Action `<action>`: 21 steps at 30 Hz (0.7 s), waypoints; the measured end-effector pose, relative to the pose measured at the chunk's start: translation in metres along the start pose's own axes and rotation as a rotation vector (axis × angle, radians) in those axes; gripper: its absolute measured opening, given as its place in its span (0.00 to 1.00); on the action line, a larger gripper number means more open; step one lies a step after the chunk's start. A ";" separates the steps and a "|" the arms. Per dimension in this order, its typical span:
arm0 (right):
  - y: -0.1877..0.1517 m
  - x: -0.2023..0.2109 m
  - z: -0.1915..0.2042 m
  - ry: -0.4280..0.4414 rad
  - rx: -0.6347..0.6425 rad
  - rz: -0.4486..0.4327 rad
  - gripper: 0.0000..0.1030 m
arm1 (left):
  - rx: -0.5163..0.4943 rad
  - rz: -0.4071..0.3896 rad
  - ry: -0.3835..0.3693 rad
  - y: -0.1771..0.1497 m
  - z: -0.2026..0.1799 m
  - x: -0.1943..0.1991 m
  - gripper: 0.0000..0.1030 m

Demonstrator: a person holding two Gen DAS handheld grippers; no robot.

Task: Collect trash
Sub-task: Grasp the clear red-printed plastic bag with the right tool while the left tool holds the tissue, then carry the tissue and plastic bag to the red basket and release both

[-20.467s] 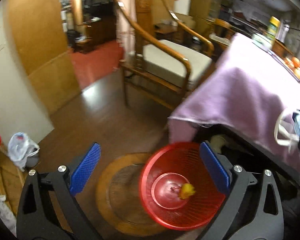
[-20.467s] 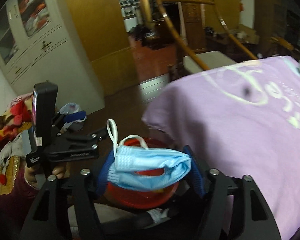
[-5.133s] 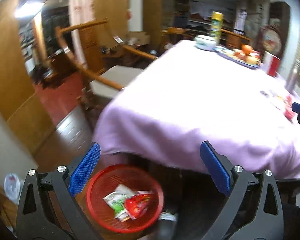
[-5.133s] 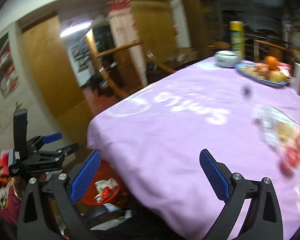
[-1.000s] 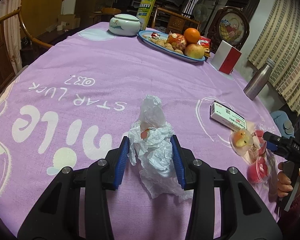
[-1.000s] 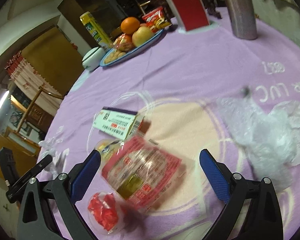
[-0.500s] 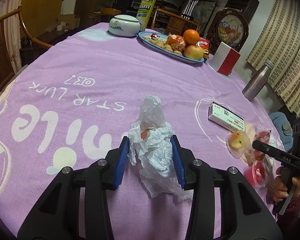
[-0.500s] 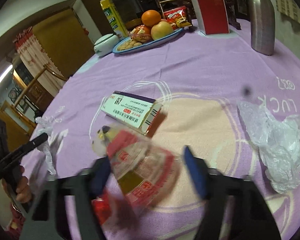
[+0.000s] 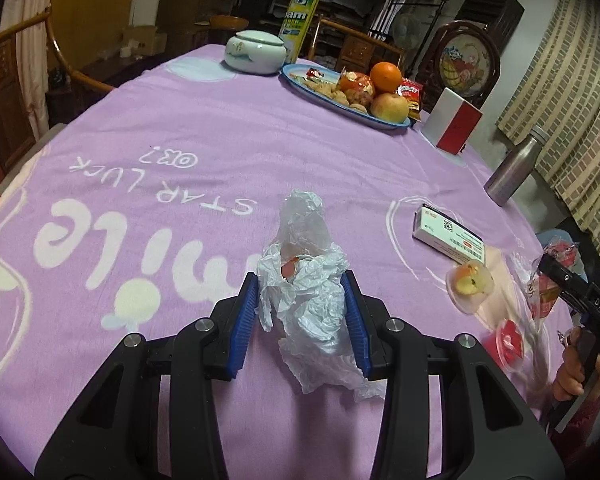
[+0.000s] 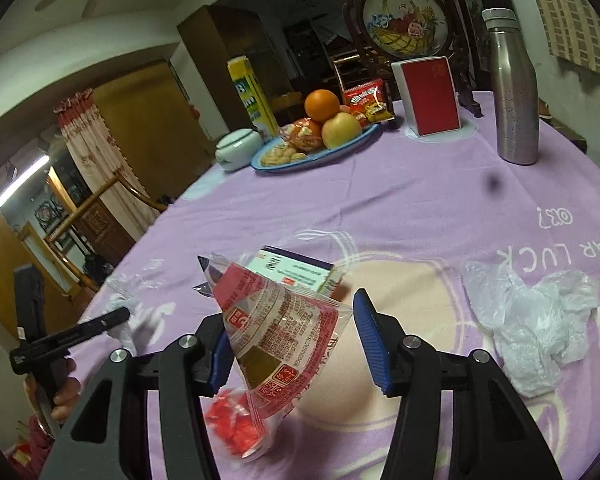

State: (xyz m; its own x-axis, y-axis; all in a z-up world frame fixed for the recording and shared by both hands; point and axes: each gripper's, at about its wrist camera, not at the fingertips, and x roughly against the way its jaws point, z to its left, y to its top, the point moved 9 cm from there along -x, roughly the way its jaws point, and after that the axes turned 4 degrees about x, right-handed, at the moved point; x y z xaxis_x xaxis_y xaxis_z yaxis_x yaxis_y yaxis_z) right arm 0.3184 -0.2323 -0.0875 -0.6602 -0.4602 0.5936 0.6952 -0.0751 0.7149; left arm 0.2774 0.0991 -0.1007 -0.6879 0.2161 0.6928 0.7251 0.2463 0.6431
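My left claw (image 9: 300,316) is clamped on a crumpled white plastic bag (image 9: 306,292), its blue pads pressing both sides of the wad while the loose lower end trails onto the desk (image 9: 228,148), which is draped in a purple cloth printed with white lettering. My right claw (image 10: 290,344) is closing on a clear snack wrapper with red print (image 10: 280,332); the wrapper stands tilted between the jaws, touching both blue pads, and its lower tip hangs over a blurred red piece of litter (image 10: 234,420) lying on the cloth. Just behind the wrapper lies a flat white and purple carton (image 10: 296,270). A second crumpled clear plastic bag (image 10: 528,320) lies on the cloth to the right of my right claw, apart from it. From the left wrist view, a small clear cup with yellow fruit scraps (image 9: 470,282) sits between the carton and the right claw's handle, which a hand (image 9: 578,364) grips at the frame's right edge. At the far side of the desk stand a blue oval plate of fruit and snacks (image 9: 352,92), a white lidded ceramic jar (image 9: 254,52), a tall yellow can (image 9: 302,12), a red and white box (image 9: 452,120) and a steel bottle (image 9: 514,170).
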 end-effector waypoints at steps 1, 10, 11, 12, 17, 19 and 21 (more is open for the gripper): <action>-0.001 0.003 0.003 0.015 -0.002 -0.002 0.53 | -0.008 -0.009 0.008 0.000 -0.001 0.004 0.41; -0.009 0.039 0.046 0.118 0.021 -0.040 0.53 | -0.066 -0.113 0.067 -0.009 -0.010 0.072 0.41; -0.010 0.042 0.052 0.129 0.026 -0.044 0.53 | -0.066 -0.121 0.070 -0.011 -0.008 0.079 0.41; -0.012 0.046 0.059 0.143 0.035 -0.046 0.53 | -0.065 -0.131 0.074 -0.013 -0.006 0.088 0.41; -0.019 0.062 0.094 0.196 0.078 -0.056 0.54 | -0.046 -0.171 0.103 -0.022 0.009 0.125 0.41; -0.023 0.069 0.108 0.221 0.094 -0.063 0.54 | -0.027 -0.186 0.119 -0.029 0.021 0.141 0.41; -0.025 0.073 0.121 0.243 0.104 -0.062 0.54 | -0.008 -0.196 0.135 -0.035 0.034 0.154 0.41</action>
State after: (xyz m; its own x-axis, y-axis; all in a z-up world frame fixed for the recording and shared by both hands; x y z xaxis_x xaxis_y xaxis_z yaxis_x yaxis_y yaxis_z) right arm 0.2181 -0.1569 -0.0169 -0.6039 -0.6576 0.4504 0.6144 -0.0241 0.7886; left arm 0.1448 0.1557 -0.0277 -0.8055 0.0359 0.5915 0.5785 0.2636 0.7719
